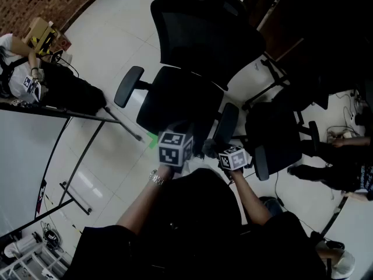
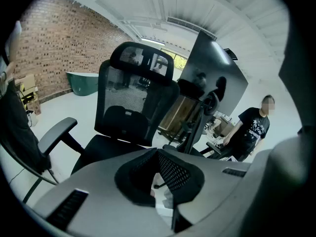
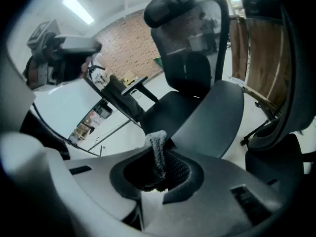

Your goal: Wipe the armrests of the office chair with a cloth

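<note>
The black office chair [image 1: 192, 69] stands in front of me, with its left armrest [image 1: 129, 86] and right armrest [image 1: 226, 123] both showing. My right gripper [image 3: 157, 168] is shut on a grey cloth [image 3: 158, 149], whose end sticks up between the jaws. It hovers just short of the right armrest pad [image 3: 212, 117], and I cannot tell if the cloth touches it. My left gripper [image 2: 158, 157] is shut with nothing in it. It is held over the seat's front edge, facing the mesh backrest [image 2: 133, 98]; the left armrest [image 2: 57, 135] lies to its left.
A second black chair [image 1: 274, 139] stands close on the right. A white-topped table [image 1: 23, 150] with a metal frame is at the left. A person [image 2: 252, 127] stands at the far right, and a cardboard box [image 1: 38, 34] sits by the brick wall.
</note>
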`<state>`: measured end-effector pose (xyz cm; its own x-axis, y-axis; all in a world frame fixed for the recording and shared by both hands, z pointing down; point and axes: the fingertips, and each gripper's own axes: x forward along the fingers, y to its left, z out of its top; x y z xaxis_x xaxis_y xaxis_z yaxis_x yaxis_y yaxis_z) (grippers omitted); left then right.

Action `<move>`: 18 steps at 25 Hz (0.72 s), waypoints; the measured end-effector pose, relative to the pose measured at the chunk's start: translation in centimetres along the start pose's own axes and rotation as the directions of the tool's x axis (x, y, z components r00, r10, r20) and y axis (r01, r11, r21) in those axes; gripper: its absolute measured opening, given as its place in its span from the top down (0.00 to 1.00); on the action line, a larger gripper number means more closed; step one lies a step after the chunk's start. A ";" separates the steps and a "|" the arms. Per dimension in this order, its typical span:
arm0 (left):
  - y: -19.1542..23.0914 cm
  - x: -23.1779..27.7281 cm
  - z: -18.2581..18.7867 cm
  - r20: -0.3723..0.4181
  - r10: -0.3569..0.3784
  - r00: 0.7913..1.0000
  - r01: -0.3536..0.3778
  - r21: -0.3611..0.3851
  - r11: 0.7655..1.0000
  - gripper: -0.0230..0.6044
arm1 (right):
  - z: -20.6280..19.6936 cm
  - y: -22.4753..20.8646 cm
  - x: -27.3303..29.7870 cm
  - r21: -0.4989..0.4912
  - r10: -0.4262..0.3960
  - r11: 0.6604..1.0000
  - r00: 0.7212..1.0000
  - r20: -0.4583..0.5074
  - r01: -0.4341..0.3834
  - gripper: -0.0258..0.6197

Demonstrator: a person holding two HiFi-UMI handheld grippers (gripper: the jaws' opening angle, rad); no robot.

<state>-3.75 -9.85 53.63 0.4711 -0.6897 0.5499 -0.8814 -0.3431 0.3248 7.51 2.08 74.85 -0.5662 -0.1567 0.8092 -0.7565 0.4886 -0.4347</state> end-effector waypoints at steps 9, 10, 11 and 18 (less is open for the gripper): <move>-0.8 -0.3 0.7 0.010 0.002 1.000 -0.002 0.021 1.000 0.95 | 13.9 -7.7 -7.6 0.150 0.005 0.986 0.927 0.375 -0.066 0.91; -0.6 -0.6 0.6 0.012 0.008 1.000 -0.009 0.018 1.000 0.95 | 16.0 -10.1 -8.0 0.186 -0.038 0.982 0.914 0.405 -0.041 0.91; -0.4 -0.9 0.5 0.014 0.015 1.000 -0.015 0.015 1.000 0.95 | 17.4 -12.5 -7.9 0.219 -0.091 0.976 0.905 0.415 -0.002 0.91; 1.1 -2.3 -0.3 0.006 0.073 0.997 -0.073 0.003 0.997 0.95 | 15.1 -18.3 -3.1 0.229 -0.283 0.946 0.931 0.229 0.232 0.91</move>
<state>-5.82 -8.46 52.93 0.4053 -0.7167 0.5675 -0.9135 -0.2937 0.2814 18.19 -19.37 74.35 -0.3879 -0.4805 0.7865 -0.9212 0.2296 -0.3141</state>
